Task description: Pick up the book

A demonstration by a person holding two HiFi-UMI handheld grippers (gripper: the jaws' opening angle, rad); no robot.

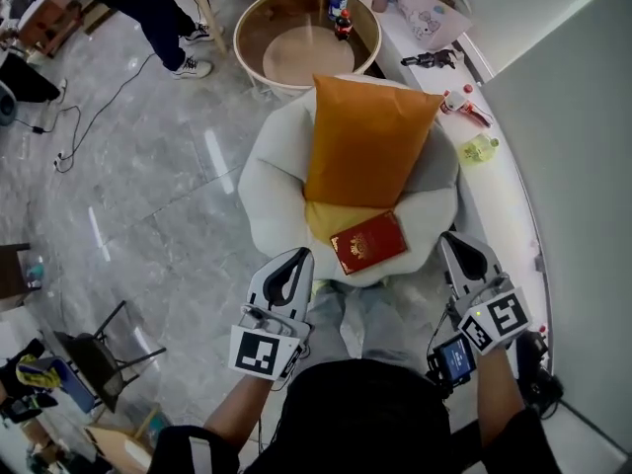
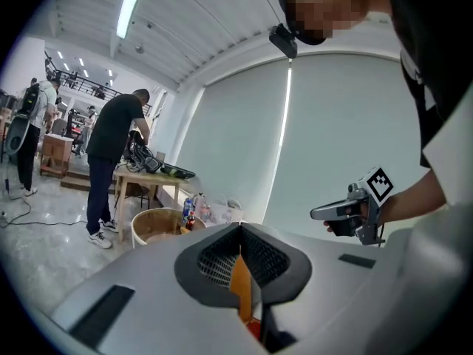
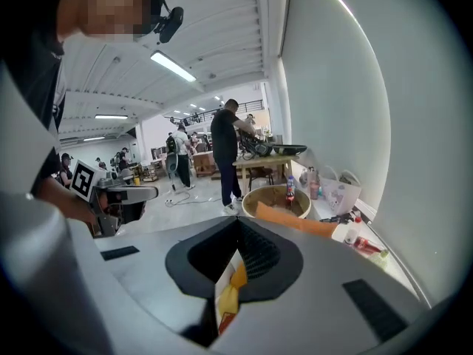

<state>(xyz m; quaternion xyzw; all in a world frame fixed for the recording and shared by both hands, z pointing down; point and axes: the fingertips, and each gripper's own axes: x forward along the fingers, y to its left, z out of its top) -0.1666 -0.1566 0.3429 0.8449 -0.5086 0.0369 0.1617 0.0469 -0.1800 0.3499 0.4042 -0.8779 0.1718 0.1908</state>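
**Operator:** Report status of the pick-up.

**Me:** Not started. The book (image 1: 368,242) lies flat, red cover up, at the front of the white chair (image 1: 272,181), just in front of the orange cushion (image 1: 367,136) that leans on the chair back. Nothing touches the book.

**Operator:** Gripper state?

**Me:** My left gripper (image 1: 293,257) has its jaws together and holds nothing. Its own view shows the tips meeting, with only a thin slit lower down through which the cushion shows. My right gripper (image 1: 456,242) is also fully closed and empty. Both point toward the chair, one on each side of the book and short of it: the left near the book's left corner, the right further off to the other side.

**Operator:** Steps complete?

**Me:** None that count toward the task. At most, I judge, the approach is under way, since both grippers are aligned with the chair.

**Operator:** Steps remaining?

**Me:** In my judgement, all of them:
1. Open the jaws of the working gripper.
2. Bring it to an edge of the book.
3. Close on the cover and pages.
4. Lift the book clear of the chair.

**Operator:** Caution?

**Me:** The book rests flat on soft upholstery, so getting a jaw under its edge is probably the difficult part.
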